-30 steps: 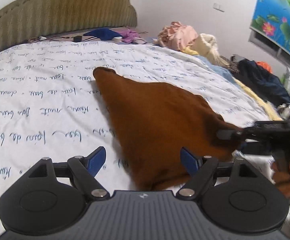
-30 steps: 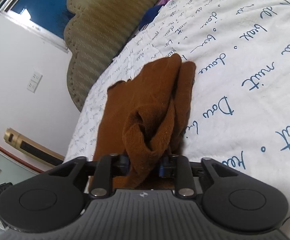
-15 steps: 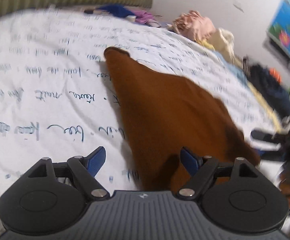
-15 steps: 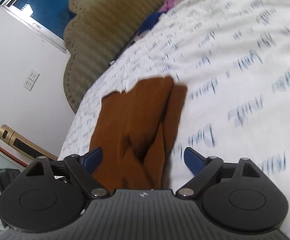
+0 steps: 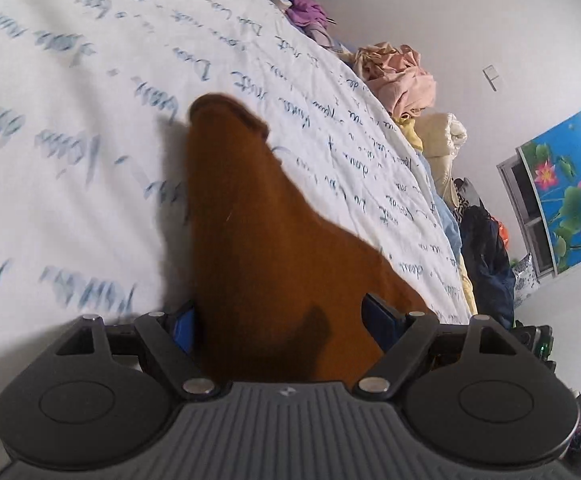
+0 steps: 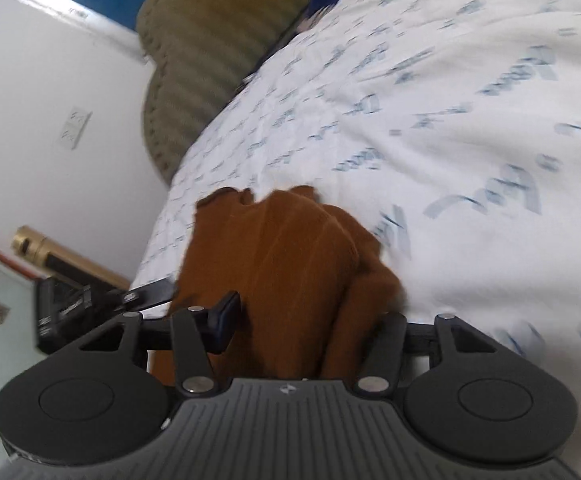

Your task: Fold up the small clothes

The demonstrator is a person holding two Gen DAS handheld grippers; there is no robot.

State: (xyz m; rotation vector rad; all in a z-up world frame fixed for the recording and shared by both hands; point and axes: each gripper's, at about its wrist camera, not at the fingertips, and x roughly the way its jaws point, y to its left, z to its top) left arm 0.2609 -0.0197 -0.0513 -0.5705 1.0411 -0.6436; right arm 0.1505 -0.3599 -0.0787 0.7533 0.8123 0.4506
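Your left black two-finger gripper with blue pads (image 5: 278,324) is tilted, its 2 jaws spread wide with brown knit cloth (image 5: 266,264) lying between them. Your right black two-finger gripper with blue pads (image 6: 310,320) also has its 2 jaws held wide apart, the same cloth bunched between them. From the right wrist view, your left gripper's fingers (image 6: 150,294) reach in from the left, touching the cloth's edge.

Left of the brown garment (image 5: 258,240) the printed sheet (image 5: 70,140) lies bare; a clothes heap (image 5: 398,76) crowds the bed edge to the garment's right.
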